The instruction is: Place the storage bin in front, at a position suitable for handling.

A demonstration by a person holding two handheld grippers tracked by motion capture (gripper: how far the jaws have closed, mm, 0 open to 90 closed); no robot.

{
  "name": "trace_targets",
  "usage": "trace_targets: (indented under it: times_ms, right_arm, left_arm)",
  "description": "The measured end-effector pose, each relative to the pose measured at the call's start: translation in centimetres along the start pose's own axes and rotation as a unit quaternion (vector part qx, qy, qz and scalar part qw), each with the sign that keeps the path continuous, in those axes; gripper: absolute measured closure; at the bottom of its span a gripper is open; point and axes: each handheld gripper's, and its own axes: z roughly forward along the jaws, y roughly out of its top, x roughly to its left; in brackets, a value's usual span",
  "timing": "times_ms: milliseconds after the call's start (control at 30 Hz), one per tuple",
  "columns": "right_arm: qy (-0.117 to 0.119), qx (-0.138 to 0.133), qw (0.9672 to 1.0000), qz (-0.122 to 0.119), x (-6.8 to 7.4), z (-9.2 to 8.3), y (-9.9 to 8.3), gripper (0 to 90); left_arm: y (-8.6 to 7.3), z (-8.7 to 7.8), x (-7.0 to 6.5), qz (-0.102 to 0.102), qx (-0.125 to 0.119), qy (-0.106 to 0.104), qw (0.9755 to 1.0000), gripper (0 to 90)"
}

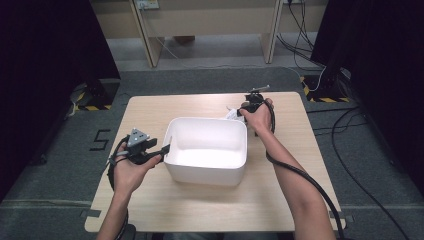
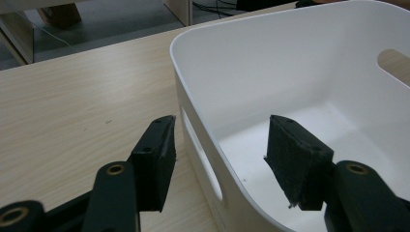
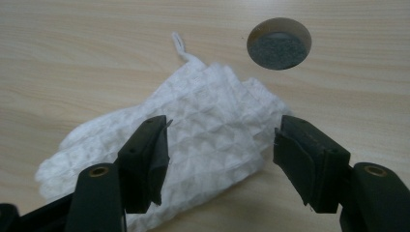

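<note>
Jaws of both grippers are held open: the left gripper [image 2: 220,154] straddles one white tub's [image 2: 290,63] wall; one white cloth [image 3: 193,145] is framed by the downward-tilted right gripper [image 3: 220,154].

The high view looks forward and down from above the person's side, taking in the whole bench [image 1: 280,195] from fairly far off, with floor beyond. The left gripper view sits low and close, looking along its jaws across the rim of the white bin [image 2: 290,53]; the high view shares that bin [image 1: 207,172]. The right gripper view looks steeply down from close range at a white cloth [image 3: 193,140] and a round hole [image 3: 279,43] in the bench; the cloth [image 1: 231,114] also appears in the high view, behind the bin.
</note>
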Motion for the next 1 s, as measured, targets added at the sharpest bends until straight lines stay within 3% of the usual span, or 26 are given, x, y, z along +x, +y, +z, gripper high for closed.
trace_targets:
  times_ms: [233, 367, 500, 600, 700, 833, 1000]
  right_arm:
    - [-0.007, 0.012, 0.9999, 0.005, 0.4, 2.1, -0.6, 33.0]
    - [-0.016, 0.017, 0.9997, 0.012, -0.1, 3.0, -1.4, 29.7]
    - [-0.017, 0.008, 0.9998, 0.009, -0.3, 3.3, -1.7, 27.9]
    - [-0.021, 0.005, 0.9997, -0.010, 0.0, 3.3, -1.9, 35.2]
    - [-0.011, 0.010, 0.9995, -0.029, 0.1, 3.1, -1.9, 53.4]
    - [0.012, 0.019, 0.9995, -0.021, 0.2, 3.0, -1.8, 70.9]
    - [0.012, 0.030, 0.9988, -0.036, 0.3, 2.8, -1.6, 76.6]
  left_arm:
    - [-0.1, 0.2, 0.2, -0.004, 0.004, -0.002, 1.0000, 43.0]
    - [-0.2, 0.3, 0.1, -0.005, 0.006, -0.005, 1.0000, 43.0]
    - [-0.3, 0.4, 0.1, -0.003, 0.009, -0.003, 1.0000, 42.9]
    - [-0.2, 0.3, 0.1, -0.004, 0.007, -0.002, 1.0000, 42.9]
    - [-0.2, 0.4, 0.1, -0.004, 0.007, -0.003, 1.0000, 42.8]
    - [-0.3, 0.4, 0.1, -0.004, 0.006, -0.003, 1.0000, 42.9]
    - [-0.3, 0.2, 0.2, -0.003, 0.001, 0.003, 1.0000, 42.9]
